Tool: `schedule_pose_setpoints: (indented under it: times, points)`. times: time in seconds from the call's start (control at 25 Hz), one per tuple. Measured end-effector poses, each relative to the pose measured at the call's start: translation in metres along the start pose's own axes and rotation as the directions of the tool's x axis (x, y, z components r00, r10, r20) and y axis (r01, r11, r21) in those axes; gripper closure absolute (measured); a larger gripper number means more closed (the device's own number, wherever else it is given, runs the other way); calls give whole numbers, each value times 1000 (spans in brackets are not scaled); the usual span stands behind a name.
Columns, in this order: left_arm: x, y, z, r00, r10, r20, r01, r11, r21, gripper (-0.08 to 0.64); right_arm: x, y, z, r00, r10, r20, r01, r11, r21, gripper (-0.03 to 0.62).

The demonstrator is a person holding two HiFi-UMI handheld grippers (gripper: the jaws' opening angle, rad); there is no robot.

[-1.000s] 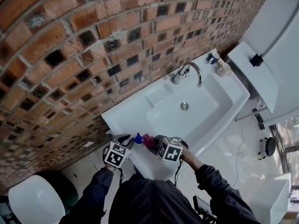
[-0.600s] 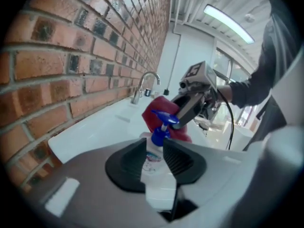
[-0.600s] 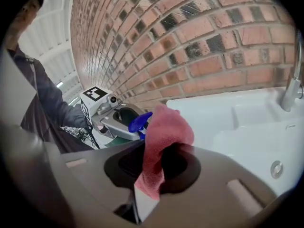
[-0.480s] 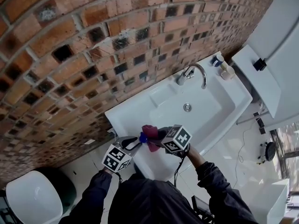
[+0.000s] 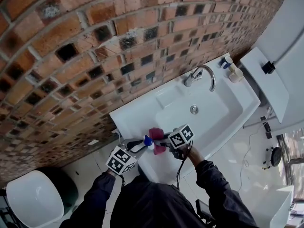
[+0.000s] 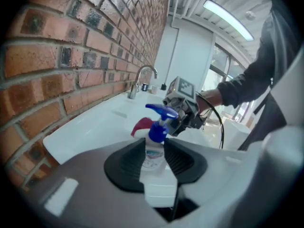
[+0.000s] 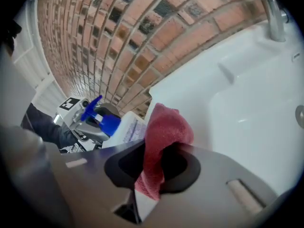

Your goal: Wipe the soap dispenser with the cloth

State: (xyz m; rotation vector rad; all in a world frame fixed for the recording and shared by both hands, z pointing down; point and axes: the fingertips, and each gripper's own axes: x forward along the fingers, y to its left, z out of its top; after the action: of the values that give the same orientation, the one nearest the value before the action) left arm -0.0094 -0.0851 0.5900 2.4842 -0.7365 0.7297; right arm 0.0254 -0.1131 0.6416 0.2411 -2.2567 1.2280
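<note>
A white soap dispenser (image 6: 156, 146) with a blue pump (image 5: 148, 140) stands between the pads of my left gripper (image 6: 156, 158), which grips its body. These jaws have just been opening a little with the bottle still between them. My right gripper (image 7: 152, 163) is shut on a red cloth (image 7: 161, 141) that bunches up out of its jaws. In the head view the cloth (image 5: 156, 135) sits right beside the pump, over the sink's near left corner. From the right gripper view the dispenser (image 7: 121, 127) lies just left of the cloth; whether they touch I cannot tell.
The white sink (image 5: 128, 115) runs along a brick wall, with a chrome tap (image 5: 202, 75) at the back and two small bottles (image 5: 229, 66) on its far right corner. A white cabinet (image 5: 280, 56) stands to the right. A white toilet (image 5: 33, 201) is at lower left.
The right gripper has rolled, its marker cube turning, and brought the cloth from over the pump down beside it. The left gripper has lifted the dispenser slightly.
</note>
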Motion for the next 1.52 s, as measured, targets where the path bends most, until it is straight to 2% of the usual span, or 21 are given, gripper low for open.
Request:
schedule_pose_setpoints:
  times: [0.08, 0.24, 0.4, 0.68, 0.84, 0.92, 1.04, 1.2, 1.36, 1.52]
  points:
    - [0, 0, 0, 1000, -4, -1, 4, 1000, -3, 428, 11, -15, -10, 998, -59, -37, 59, 998, -11, 525]
    - [1, 3, 2, 1000, 1, 10, -1, 1000, -12, 428, 25, -29, -21, 974, -196, -111, 183, 976, -115, 525]
    - [2, 3, 4, 1000, 3, 14, -3, 1000, -13, 428, 18, -22, -14, 960, -267, -87, 244, 947, -211, 524]
    - [-1, 4, -2, 1000, 15, 10, -15, 999, -33, 426, -20, 20, 3, 961, -269, 63, 276, 918, -284, 525]
    - [-9, 4, -8, 999, 45, 13, -44, 997, -58, 427, -54, 59, 18, 953, -232, 193, 282, 914, -292, 523]
    - [-23, 2, -5, 996, 73, 44, -70, 995, -72, 428, -75, 80, 20, 940, -209, 271, 284, 917, -281, 523]
    - [-49, -10, 10, 983, 129, 131, -118, 989, -88, 435, -100, 114, 17, 918, -167, 359, 276, 920, -279, 525]
    - [-68, -41, 26, 966, 140, 220, -116, 986, -119, 476, -115, 143, 3, 895, -169, 413, 319, 890, -327, 525]
    - [-63, -60, 23, 969, 104, 224, -76, 989, -127, 480, -117, 146, -4, 883, -183, 433, 343, 881, -327, 526]
    - [-58, -67, 23, 970, 88, 227, -62, 991, -120, 485, -118, 149, -5, 882, -185, 434, 352, 871, -342, 526]
